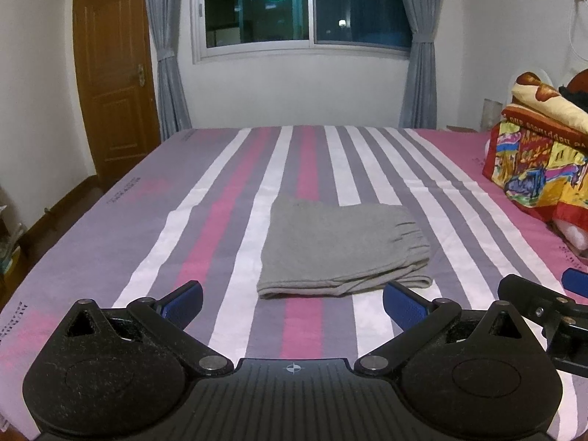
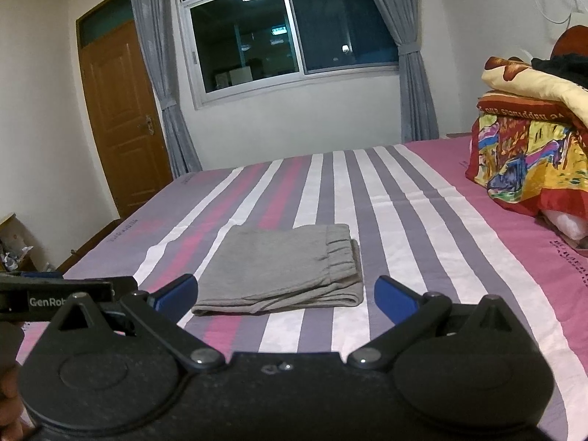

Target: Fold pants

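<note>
Door (image 1: 114, 84): a brown wooden door is seen at the far left, shut, beside the wall.
Curtains (image 1: 167, 62): grey drapes are tied back on either side of the dark window (image 1: 305, 3).
Bed (image 1: 205, 198): a sheet striped in pink, grey and white is spread across the scene.
Left gripper (image 1: 292, 303): it is held low at the near edge of the bed; the blue-padded jaws are spread wide apart and nothing is gripped between them.
Pants (image 1: 340, 248): the grey pants are laid folded into a compact rectangle on the middle of the sheet, just beyond both grippers, with the gathered waistband at the right end; they are touched by neither gripper.
Right gripper (image 2: 284, 294): it is held near and just right of the left one; its jaws are likewise parted, empty.
Bedding pile (image 1: 533, 161): colourful folded quilts are stacked at the far right of the bed, well apart from the pants.
</note>
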`<action>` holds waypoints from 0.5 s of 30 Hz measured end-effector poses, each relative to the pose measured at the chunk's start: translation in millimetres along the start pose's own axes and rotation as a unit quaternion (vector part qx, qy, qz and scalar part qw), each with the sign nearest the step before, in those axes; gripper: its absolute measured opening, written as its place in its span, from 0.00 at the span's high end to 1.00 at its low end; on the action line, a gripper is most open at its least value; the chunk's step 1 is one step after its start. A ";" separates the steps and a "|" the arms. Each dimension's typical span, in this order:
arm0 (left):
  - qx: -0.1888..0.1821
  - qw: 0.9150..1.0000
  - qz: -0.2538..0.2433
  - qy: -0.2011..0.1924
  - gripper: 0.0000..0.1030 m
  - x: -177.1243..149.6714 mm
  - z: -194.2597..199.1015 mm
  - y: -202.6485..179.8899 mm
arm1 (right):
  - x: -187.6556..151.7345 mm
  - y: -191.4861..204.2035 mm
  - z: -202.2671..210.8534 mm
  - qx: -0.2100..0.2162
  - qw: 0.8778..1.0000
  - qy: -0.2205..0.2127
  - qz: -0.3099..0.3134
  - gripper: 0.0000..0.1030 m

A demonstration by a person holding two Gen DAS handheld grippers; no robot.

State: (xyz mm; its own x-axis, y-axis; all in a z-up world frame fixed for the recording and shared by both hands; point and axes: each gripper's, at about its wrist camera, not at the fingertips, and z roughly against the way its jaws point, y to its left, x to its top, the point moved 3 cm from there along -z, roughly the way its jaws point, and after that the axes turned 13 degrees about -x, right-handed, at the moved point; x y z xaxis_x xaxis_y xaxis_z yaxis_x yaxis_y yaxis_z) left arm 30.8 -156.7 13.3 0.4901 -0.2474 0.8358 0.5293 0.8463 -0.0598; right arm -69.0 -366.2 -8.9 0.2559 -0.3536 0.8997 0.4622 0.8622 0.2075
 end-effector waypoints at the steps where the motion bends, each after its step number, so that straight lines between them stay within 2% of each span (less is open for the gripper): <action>1: 0.000 1.000 0.001 0.000 0.00 0.0 -0.4 0.4 | 0.0 1.0 -0.5 -0.002 1.000 0.000 0.001 0.00; 11: 0.011 1.000 0.000 0.001 0.00 1.4 -5.4 3.7 | 1.1 -0.1 -1.6 -0.012 1.000 -0.002 -0.001 0.00; 15: 0.002 1.000 0.004 0.000 0.00 1.9 -7.0 4.9 | 1.0 0.8 -3.6 -0.010 1.000 -0.001 0.001 0.00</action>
State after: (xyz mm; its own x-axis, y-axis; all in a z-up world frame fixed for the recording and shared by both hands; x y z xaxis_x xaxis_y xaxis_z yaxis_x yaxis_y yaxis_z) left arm 39.2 -156.3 10.8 0.4944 -0.2397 0.8356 0.5228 0.8499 -0.0656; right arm -65.2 -367.2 -9.1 0.2547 -0.3518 0.9007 0.4786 0.8552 0.1987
